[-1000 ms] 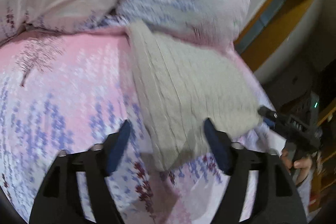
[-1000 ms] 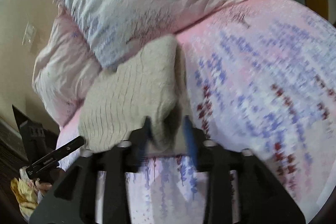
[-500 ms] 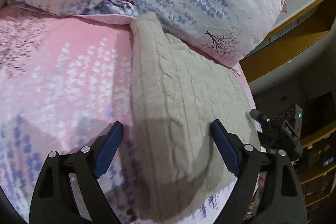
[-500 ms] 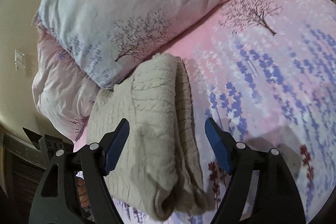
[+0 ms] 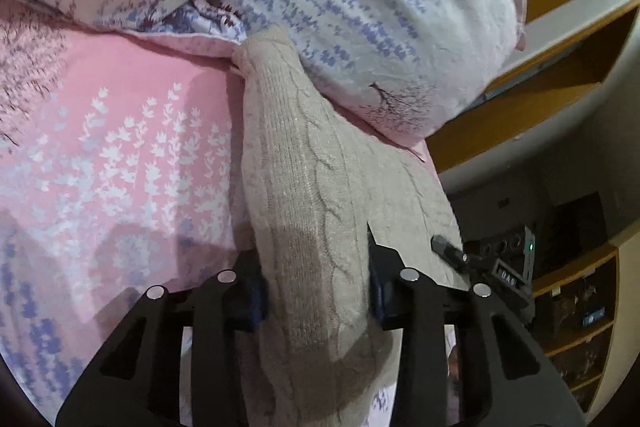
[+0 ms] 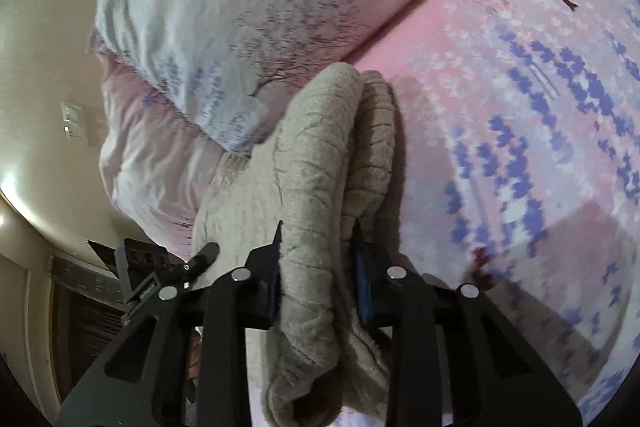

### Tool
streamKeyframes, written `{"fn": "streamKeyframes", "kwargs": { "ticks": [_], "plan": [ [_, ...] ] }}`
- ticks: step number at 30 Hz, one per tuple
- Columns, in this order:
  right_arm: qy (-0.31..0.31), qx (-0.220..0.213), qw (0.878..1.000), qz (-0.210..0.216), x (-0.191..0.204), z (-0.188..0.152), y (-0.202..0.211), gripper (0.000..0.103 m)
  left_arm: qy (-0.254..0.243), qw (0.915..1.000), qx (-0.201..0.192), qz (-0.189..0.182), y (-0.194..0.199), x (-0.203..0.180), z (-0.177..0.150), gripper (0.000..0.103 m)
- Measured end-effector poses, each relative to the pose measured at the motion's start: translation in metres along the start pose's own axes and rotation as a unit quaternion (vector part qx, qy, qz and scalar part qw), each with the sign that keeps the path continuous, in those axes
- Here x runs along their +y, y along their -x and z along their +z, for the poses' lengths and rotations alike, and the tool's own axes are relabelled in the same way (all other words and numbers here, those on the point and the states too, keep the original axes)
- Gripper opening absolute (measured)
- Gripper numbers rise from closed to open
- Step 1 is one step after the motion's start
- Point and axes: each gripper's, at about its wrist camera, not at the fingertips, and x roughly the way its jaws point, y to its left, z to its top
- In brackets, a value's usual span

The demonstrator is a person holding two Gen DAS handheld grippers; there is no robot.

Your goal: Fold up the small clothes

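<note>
Both grippers are closed on one folded beige knit sweater (image 5: 320, 195): left gripper (image 5: 316, 291) and right gripper (image 6: 316, 291) each pinch a near edge. Its long axis is seen running straight ahead toward the pillow (image 5: 384, 11).

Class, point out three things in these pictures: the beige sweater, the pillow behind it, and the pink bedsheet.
sweater (image 5: 304, 155), left wrist view: on the cable-knit top face of the fold.
pillow (image 6: 224, 27), right wrist view: on its pale front face.
bedsheet (image 5: 120, 131), left wrist view: on the white flower print.
</note>
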Motion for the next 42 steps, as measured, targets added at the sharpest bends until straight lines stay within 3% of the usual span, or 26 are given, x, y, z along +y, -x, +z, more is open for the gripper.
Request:
{"fn": "streamKeyframes", "kwargs": {
  "ticks": [7, 10, 12, 15, 17, 20, 22, 24, 25, 27, 30, 33, 36, 38, 40, 42],
  "plan": [
    [0.104, 0.04, 0.994, 0.015, 0.077, -0.022, -0.046, 0.024, -0.032, 0.9978, -0.046, 0.037, 0.084, 0.011, 0.004, 0.039],
    [0.144, 0.051, 0.988, -0.009, 0.093, -0.036, -0.072, 0.023, -0.028, 0.9943, -0.052, 0.089, 0.105, 0.036, 0.009, 0.041],
    [0.153, 0.064, 0.985, -0.05, 0.093, -0.044, -0.094, 0.024, -0.005, 0.9915, -0.036, 0.125, 0.099, 0.058, 0.009, 0.045],
    [0.16, 0.062, 0.983, -0.068, 0.094, -0.047, -0.096, 0.032, 0.01, 0.9903, -0.036, 0.134, 0.092, 0.075, 0.004, 0.061],
    [0.162, 0.056, 0.982, -0.082, 0.098, -0.044, -0.088, 0.04, -0.016, 0.9858, -0.048, 0.16, 0.1, 0.064, 0.004, 0.063],
    [0.169, 0.005, 0.981, -0.095, 0.105, -0.035, -0.066, 0.045, -0.068, 0.9721, -0.109, 0.196, 0.131, 0.042, -0.001, 0.064],
    [0.155, -0.001, 0.984, -0.085, 0.104, -0.026, -0.064, 0.046, -0.097, 0.9661, -0.135, 0.197, 0.139, 0.028, -0.005, 0.066],
    [0.153, 0.014, 0.984, -0.088, 0.106, -0.023, -0.076, 0.046, -0.132, 0.9626, -0.137, 0.192, 0.135, 0.008, -0.011, 0.068],
    [0.156, 0.022, 0.983, -0.092, 0.105, -0.023, -0.082, 0.04, -0.149, 0.9618, -0.128, 0.19, 0.13, 0.001, -0.014, 0.068],
    [0.16, 0.038, 0.982, -0.098, 0.104, -0.027, -0.096, 0.013, -0.17, 0.9604, -0.109, 0.192, 0.118, -0.007, -0.017, 0.068],
    [0.168, 0.009, 0.98, -0.106, 0.103, -0.029, -0.092, 0.008, -0.173, 0.964, -0.079, 0.186, 0.094, -0.009, -0.018, 0.068],
    [0.151, -0.004, 0.982, -0.115, 0.096, -0.019, -0.087, 0.007, -0.179, 0.9642, -0.076, 0.181, 0.082, -0.01, -0.019, 0.068],
    [0.151, 0.016, 0.978, -0.145, 0.089, -0.014, -0.103, 0.008, -0.178, 0.964, -0.071, 0.185, 0.077, -0.009, -0.019, 0.069],
    [0.146, 0.023, 0.979, -0.144, 0.089, -0.016, -0.107, 0.013, -0.178, 0.9627, -0.07, 0.192, 0.073, -0.006, -0.021, 0.069],
    [0.134, 0.019, 0.982, -0.129, 0.089, -0.018, -0.094, 0.033, -0.178, 0.9624, -0.073, 0.192, 0.074, -0.005, -0.024, 0.069],
    [0.128, 0.015, 0.985, -0.114, 0.089, -0.024, -0.077, 0.036, -0.176, 0.9634, -0.074, 0.187, 0.072, -0.005, -0.022, 0.069]
  ]
}}
